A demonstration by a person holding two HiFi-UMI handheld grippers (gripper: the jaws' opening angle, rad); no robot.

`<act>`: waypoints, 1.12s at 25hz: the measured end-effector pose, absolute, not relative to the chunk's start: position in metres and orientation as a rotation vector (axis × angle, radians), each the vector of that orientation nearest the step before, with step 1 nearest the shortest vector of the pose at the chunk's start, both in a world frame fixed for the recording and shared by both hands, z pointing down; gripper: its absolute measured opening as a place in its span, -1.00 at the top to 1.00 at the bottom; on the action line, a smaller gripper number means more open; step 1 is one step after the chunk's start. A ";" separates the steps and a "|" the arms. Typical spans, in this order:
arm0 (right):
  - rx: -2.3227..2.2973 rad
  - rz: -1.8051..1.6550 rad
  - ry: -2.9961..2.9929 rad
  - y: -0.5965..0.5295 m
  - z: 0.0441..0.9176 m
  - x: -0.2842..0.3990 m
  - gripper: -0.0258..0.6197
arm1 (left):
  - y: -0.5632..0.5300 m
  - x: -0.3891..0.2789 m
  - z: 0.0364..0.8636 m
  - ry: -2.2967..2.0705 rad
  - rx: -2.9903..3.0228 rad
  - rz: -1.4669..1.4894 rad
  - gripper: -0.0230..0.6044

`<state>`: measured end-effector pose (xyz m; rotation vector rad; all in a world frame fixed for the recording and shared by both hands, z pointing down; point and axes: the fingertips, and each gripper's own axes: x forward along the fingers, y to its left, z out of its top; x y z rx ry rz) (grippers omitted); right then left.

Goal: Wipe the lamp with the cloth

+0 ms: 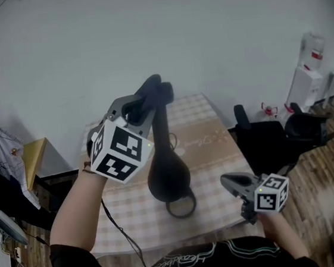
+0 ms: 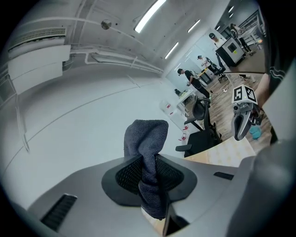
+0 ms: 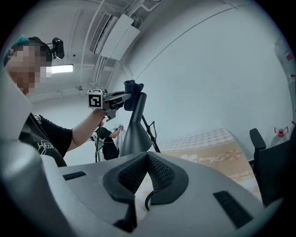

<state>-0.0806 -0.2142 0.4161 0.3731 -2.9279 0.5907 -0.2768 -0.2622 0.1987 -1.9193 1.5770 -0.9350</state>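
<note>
Your left gripper (image 1: 151, 97): jaws pinching dark grey cloth (image 2: 147, 143), held against top of black lamp (image 1: 167, 175) | lamp: upright on checked worktop (image 1: 211, 149) | your right gripper (image 1: 235, 183): jaws pressed together, empty, right of lamp base.

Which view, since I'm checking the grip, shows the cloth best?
The left gripper view: the cloth sits close up, pinched in the left tongs. The head view shows a dark wad at the lamp; the right gripper view shows it small, distant.
</note>
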 end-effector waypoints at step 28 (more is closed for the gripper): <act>0.308 0.600 -2.882 -0.174 0.423 -0.080 0.89 | -0.219 -0.266 0.302 1.585 -2.080 -1.101 0.70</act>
